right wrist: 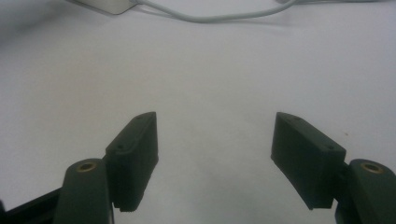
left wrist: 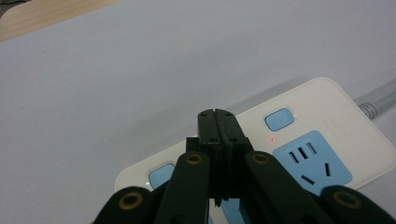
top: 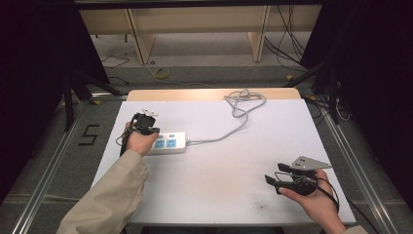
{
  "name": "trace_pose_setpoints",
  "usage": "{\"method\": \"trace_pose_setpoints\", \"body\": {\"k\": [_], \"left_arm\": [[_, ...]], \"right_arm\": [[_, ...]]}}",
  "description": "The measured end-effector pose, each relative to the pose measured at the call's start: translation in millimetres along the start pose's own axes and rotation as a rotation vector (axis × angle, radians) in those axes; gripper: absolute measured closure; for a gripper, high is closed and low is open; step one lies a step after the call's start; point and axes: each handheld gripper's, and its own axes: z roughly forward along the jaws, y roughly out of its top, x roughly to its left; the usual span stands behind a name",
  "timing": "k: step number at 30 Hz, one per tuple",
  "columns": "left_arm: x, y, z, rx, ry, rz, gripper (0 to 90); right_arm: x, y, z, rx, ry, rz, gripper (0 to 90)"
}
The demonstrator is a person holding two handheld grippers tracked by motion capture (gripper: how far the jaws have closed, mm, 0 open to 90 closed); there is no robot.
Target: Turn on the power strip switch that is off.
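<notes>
A white power strip with blue sockets and blue buttons lies on the white table top, left of centre. My left gripper hovers over its left end, jaws pressed together with nothing between them. In the left gripper view the closed tips stand just above the power strip, between two blue buttons, and a small red light glows beside a blue socket. My right gripper rests low at the front right, open and empty, pointing left across bare table.
The strip's grey cable runs right and back to a loose coil near the wooden far edge. The same cable crosses the top of the right gripper view. Metal rails and floor cables surround the table.
</notes>
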Motion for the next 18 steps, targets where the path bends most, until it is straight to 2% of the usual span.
{"method": "trace_pose_setpoints", "body": {"k": [18], "left_arm": [[-4.0, 1.1, 10.4, 0.033, -0.003, 0.016, 89.7]], "right_arm": [[0.0, -0.1, 0.9, 0.0, 0.001, 0.001, 32.1]]}}
